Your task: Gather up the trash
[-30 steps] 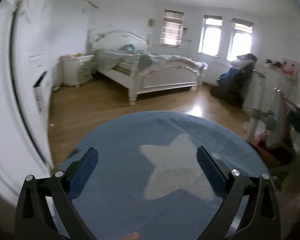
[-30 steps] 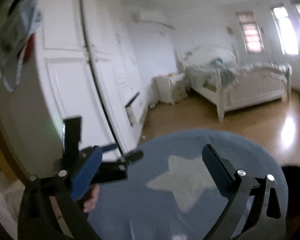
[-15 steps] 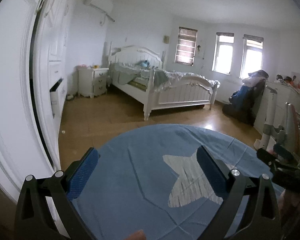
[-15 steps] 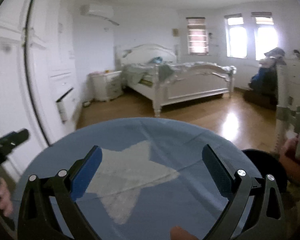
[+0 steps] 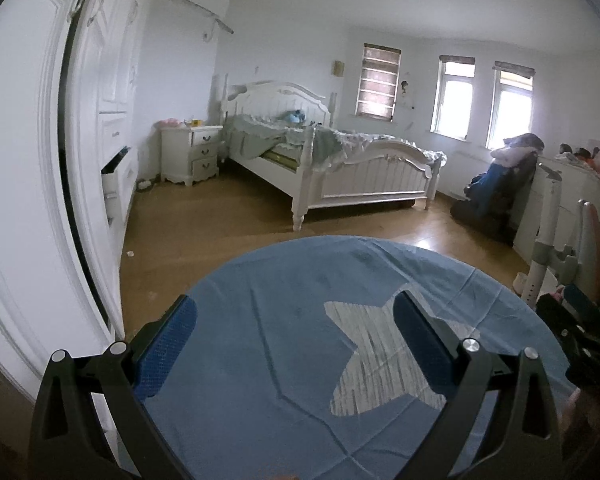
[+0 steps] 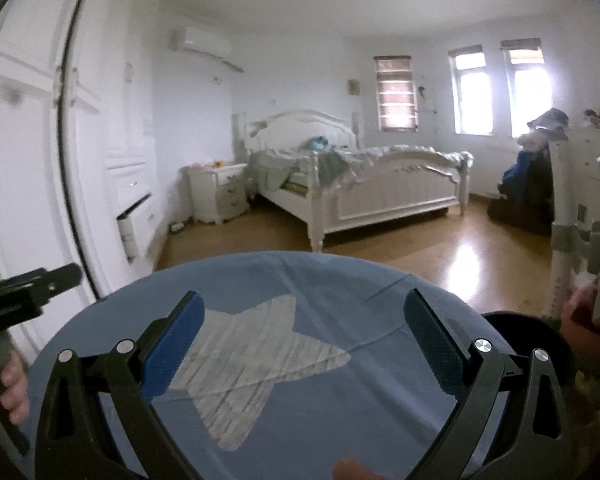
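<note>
Grippers wait spread wide and empty: my left gripper (image 5: 294, 326) and my right gripper (image 6: 302, 322) both hover over the round blue cloth (image 5: 300, 360) with its pale star (image 5: 380, 364), which lies bare beneath them. Trash I can make out only as a small white scrap (image 5: 131, 254) on the wooden floor (image 5: 220, 208) beside the white wardrobe (image 5: 24, 160), well apart from both grippers. One wardrobe drawer (image 5: 114, 178) hangs open, its inside hidden from me, the nightstand (image 5: 190, 152) by the bed (image 5: 332, 168) carries small pink and yellow items, and a dark round container (image 6: 528, 344) sits at the cloth's right edge, contents unseen.
</note>
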Tool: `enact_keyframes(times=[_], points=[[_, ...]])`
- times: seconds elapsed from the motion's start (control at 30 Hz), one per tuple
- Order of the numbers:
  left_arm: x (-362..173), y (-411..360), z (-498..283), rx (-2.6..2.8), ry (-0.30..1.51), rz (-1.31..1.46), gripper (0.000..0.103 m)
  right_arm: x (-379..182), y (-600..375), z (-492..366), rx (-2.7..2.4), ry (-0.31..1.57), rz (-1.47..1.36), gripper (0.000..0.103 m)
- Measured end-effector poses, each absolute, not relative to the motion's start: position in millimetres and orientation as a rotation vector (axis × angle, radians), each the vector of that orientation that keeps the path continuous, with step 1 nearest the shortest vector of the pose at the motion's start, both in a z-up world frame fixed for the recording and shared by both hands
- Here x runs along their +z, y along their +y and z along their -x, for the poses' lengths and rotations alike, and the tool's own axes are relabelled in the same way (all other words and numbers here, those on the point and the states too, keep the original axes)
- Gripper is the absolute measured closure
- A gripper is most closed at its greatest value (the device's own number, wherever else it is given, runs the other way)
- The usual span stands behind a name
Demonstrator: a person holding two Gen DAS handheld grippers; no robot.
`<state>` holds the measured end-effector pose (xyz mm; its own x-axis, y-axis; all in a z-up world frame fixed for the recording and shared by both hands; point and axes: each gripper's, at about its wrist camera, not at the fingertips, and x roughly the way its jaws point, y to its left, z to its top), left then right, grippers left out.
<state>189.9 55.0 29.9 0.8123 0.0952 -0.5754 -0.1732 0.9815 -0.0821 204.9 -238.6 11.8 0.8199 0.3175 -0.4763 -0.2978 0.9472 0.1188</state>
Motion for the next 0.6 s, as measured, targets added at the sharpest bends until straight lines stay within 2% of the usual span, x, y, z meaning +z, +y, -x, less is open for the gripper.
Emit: enact_keyframes(times=[0.6], points=[[26.0, 53.5, -189.2, 0.146, 0.635, 0.111, 0.005, 27.6, -243.8, -193.8, 0.325, 0.448, -0.061, 0.005]])
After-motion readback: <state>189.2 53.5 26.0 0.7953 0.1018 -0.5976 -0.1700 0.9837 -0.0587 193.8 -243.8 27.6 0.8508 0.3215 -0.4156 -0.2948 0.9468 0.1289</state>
